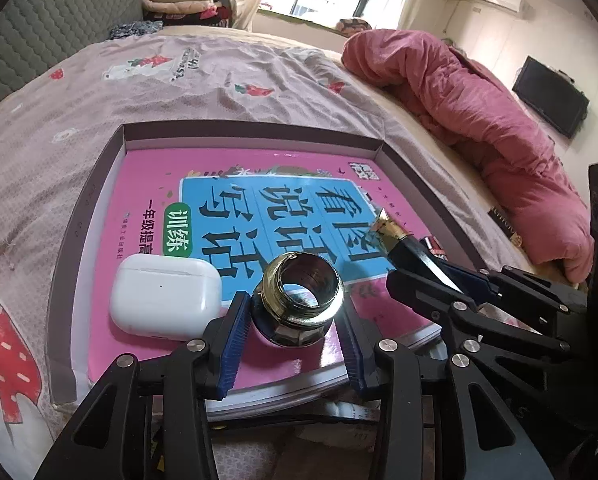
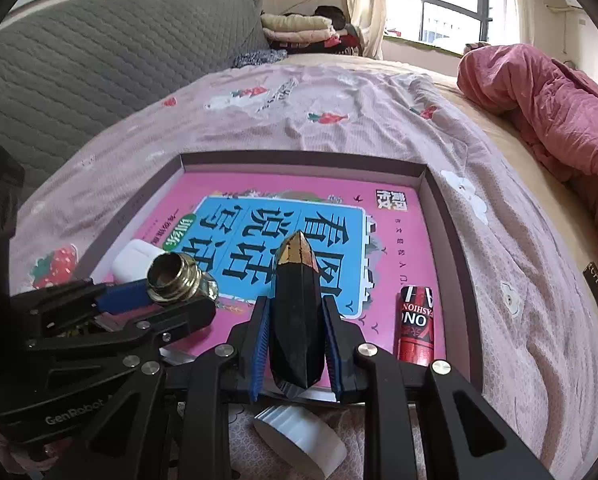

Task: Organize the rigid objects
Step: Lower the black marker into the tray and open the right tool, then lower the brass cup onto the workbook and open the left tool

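Left wrist view: the left gripper [image 1: 295,312] clamps a brass threaded fitting [image 1: 299,300] between its blue-padded fingers [image 1: 233,344], holding it just above a pink workbook [image 1: 147,184] that lies inside a shallow cardboard box lid [image 1: 255,130] on the bed [image 1: 59,128]. A white earbud case [image 1: 165,300] rests on the workbook, just left of the fitting. At right, the right gripper [image 1: 427,264] grips a black faceted piece with a gold tip [image 1: 395,232] over the same workbook.

Right wrist view: the right gripper [image 2: 297,332] is clenched on the black faceted piece [image 2: 299,320], its gold tip pointing away over the workbook [image 2: 399,240]. A red cylinder [image 2: 417,326] lies on the workbook just right of it. At left, the left gripper [image 2: 167,300] carries the fitting [image 2: 175,278], with the earbud case [image 2: 137,258] behind. A white roll of tape [image 2: 299,436] lies on the bed [image 2: 339,120] beneath the fingers [image 2: 259,344].
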A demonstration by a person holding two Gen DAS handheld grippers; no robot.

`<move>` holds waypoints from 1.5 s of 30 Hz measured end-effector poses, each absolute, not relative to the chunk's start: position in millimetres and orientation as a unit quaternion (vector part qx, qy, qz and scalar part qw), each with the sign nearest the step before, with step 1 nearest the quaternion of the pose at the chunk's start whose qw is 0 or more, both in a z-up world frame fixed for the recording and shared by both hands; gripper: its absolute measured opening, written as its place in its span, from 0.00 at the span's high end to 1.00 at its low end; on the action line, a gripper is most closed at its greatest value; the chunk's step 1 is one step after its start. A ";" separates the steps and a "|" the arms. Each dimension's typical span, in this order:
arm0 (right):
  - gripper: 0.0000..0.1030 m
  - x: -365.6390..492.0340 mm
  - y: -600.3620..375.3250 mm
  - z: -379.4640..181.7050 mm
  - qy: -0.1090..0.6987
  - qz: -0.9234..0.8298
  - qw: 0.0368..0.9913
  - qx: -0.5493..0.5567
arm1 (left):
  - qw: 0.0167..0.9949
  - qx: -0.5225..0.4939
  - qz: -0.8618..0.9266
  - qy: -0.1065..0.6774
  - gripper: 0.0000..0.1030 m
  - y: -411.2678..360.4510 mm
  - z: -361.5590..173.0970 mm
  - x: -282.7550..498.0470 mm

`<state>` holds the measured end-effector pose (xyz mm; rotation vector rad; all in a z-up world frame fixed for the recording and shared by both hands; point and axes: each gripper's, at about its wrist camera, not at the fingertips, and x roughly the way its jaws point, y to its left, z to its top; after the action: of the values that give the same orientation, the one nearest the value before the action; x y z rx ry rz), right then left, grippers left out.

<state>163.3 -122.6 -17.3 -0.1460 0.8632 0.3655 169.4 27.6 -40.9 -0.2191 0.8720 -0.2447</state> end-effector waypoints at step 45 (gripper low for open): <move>0.76 139.7 -153.3 -7.9 0.428 0.152 0.891 -0.020 | 0.892 -0.074 -0.119 0.430 0.56 22.8 -41.6 171.1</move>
<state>139.7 -153.3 -7.9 -0.0426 0.8887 0.3150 171.1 22.8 -41.6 -0.1529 0.8926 -0.2475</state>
